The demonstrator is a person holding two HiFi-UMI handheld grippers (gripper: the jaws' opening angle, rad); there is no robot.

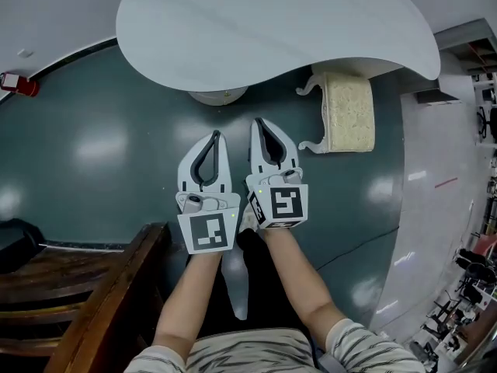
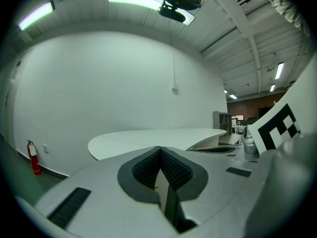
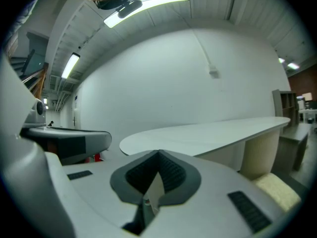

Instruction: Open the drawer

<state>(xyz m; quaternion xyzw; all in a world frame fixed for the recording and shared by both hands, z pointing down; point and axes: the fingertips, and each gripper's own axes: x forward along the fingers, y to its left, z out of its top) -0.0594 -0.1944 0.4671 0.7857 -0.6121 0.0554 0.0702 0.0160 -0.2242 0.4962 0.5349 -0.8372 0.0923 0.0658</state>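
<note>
A dark wooden piece of furniture (image 1: 101, 301) fills the lower left corner of the head view; I cannot make out a drawer front or handle on it. Both grippers are held side by side over the dark green floor, to the right of that furniture and pointing away from the person. My left gripper (image 1: 215, 135) (image 2: 160, 148) is shut, its dark pads meeting at the tip with nothing between them. My right gripper (image 1: 258, 122) (image 3: 158, 152) is shut too and holds nothing. Neither touches the furniture.
A white curved table (image 1: 272, 29) (image 2: 158, 138) (image 3: 208, 133) stands ahead on a round pedestal (image 1: 218, 96). A cream cushioned stool (image 1: 347, 113) sits at its right. A red fire extinguisher (image 1: 19, 84) (image 2: 33, 157) is by the far wall.
</note>
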